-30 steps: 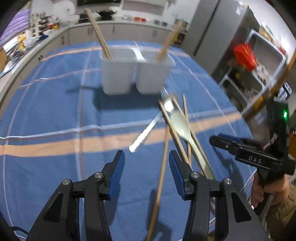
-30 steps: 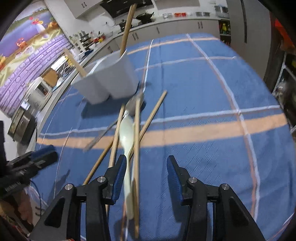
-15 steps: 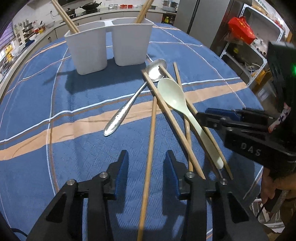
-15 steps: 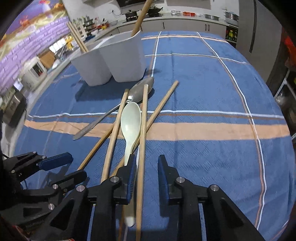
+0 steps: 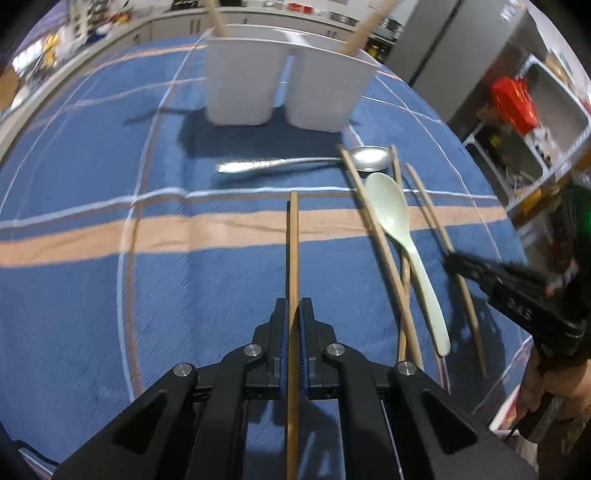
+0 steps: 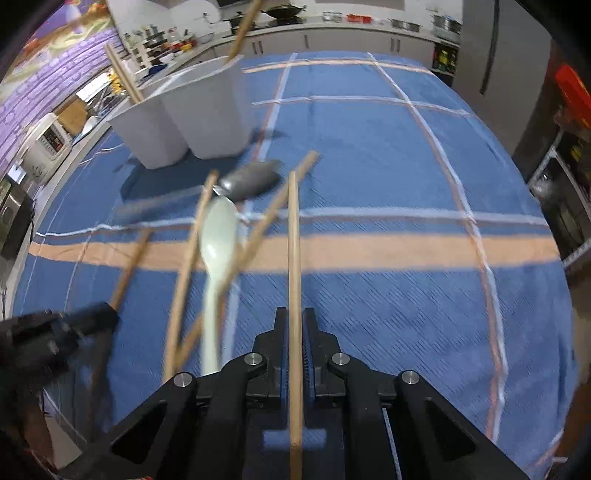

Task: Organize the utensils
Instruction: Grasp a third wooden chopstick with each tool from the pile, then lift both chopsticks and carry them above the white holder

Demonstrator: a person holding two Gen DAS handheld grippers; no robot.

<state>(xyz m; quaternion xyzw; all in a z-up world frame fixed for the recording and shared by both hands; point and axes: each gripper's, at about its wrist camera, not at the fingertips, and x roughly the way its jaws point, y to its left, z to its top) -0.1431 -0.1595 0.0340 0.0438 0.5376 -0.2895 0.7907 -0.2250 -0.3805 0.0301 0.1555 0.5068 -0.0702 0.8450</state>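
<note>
- While both tools pointed steeply down at the blue plaid tablecloth (image 5: 92,288), each had its jaws pinched on one stick.
- Left gripper (image 5: 293,310): clamped on a long wooden chopstick (image 5: 293,240), which ran straight ahead between the blue pads, tip over the orange stripe.
- Right gripper (image 6: 294,319): clamped on a second wooden chopstick (image 6: 293,240), likewise running forward from between the pads, near end sticking back past the jaws.
- White twin-compartment plastic holder (image 5: 280,74) stood upright at the far side of the cloth, a wooden stick (image 5: 364,27) leaning in each compartment.
- Metal spoon (image 5: 306,160) lay flat just in front of the holder, bowl to the right in the left view.
- Pale green plastic spoon (image 5: 399,229) lay near it, bowl toward the holder, handle toward the camera.
- Three more loose wooden chopsticks (image 5: 380,251) lay around the green spoon, two crossing near its handle; one passed over the metal spoon's neck.
- Right wrist view was motion-blurred on the spoon pile; can't tell exact contacts there.
- Person's hand (image 5: 539,384) held the right tool's grip at the left view's right edge.
</note>
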